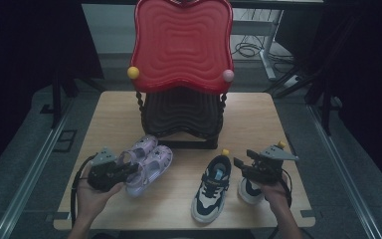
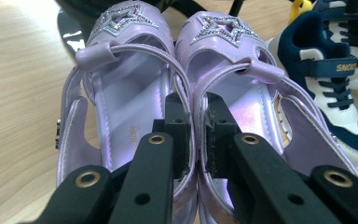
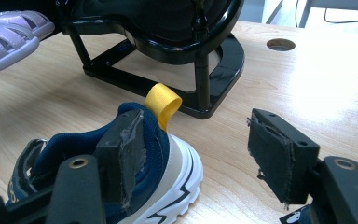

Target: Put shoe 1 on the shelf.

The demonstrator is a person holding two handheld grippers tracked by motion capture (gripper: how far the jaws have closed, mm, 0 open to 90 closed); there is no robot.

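1. Your left gripper pinches the two inner side walls of the purple sandals together. One jaw sits inside each sandal, and the jaws are nearly pressed shut on the thin walls between them.
2. These sandals look light, soft and glossy. I judge that the walls bend easily and can slip, so the place where the two walls touch, just ahead of your jaws, is a good hold to carry both at once.
3. Your right gripper is spread wide. Its one jaw stands inside the heel opening of a navy sneaker and the other jaw is apart on the outer side, with bare table between.
4. The sneaker has a padded collar and a thick white sole, so I think it is heavier and stiffer than a sandal. The heel collar under your jaw, or the yellow pull loop just beyond it, seems the firmest place to take.
5. The count: two purple sandals at your left gripper, and two navy sneakers, one between your grippers and one under your right gripper.
6. One black stand with one red wavy tray is beyond both grippers.
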